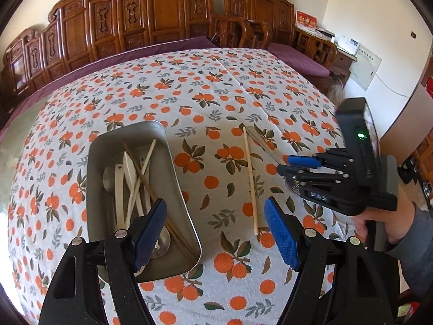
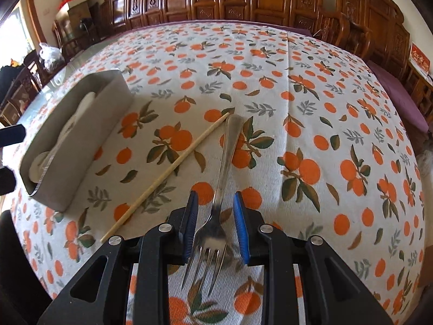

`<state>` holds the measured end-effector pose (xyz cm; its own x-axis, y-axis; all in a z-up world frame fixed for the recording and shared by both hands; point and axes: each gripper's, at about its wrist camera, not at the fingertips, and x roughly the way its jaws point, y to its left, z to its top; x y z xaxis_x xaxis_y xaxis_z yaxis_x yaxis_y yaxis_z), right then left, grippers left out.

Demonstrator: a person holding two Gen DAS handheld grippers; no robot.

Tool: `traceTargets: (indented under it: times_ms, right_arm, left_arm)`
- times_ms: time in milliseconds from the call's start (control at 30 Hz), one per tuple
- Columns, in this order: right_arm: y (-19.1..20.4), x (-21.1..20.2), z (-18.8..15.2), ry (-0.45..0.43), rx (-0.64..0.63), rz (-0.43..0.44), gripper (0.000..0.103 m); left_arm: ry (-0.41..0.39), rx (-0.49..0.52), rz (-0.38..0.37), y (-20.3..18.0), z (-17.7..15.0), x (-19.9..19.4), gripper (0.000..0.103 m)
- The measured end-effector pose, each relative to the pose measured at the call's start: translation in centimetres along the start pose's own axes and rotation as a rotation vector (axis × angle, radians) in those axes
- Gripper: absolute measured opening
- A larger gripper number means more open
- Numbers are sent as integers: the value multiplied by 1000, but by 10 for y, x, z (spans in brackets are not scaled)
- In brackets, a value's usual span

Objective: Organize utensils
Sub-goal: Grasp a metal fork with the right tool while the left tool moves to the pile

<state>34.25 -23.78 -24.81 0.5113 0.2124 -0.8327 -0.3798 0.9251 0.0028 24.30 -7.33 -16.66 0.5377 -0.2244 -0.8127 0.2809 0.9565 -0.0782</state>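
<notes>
The right tool (image 2: 215, 226) is released, its pads either side of the fork (image 2: 220, 178) lying flat on the counter (image 2: 338, 124). The fork looks stiff, slick and thin; its narrow neck between the pads seems the best hold. The left tool (image 1: 216, 230) hangs released near the tray (image 1: 176, 178).

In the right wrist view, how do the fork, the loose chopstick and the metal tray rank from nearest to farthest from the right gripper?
1. Fork: between the open fingers of the right gripper.
2. Chopstick: just left, on the cloth.
3. Metal tray: far left.
</notes>
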Motion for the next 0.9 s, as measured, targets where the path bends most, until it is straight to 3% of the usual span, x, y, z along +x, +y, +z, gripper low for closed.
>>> traceTargets:
  times_ms: [133,300,600,800,900]
  right_arm:
    - [2,9,5,24,-23,-56,23]
    - [1,10,3,29,-38,-45,10]
    - [-13,-5,-17,53,-20,9,8]
    - [-25,-16,-32,51,-5,2,8]
    - [-31,-21,-38,48,4,-5,8]
  left_arm:
    - [10,7,-4,-4,2,6,71]
    - [20,25,-8,-9,5,12,71]
    - [41,49,-17,-22,9,29,71]
    - [61,65,-27,-31,12,47,71]
    - [78,76,-26,-36,15,59,66]
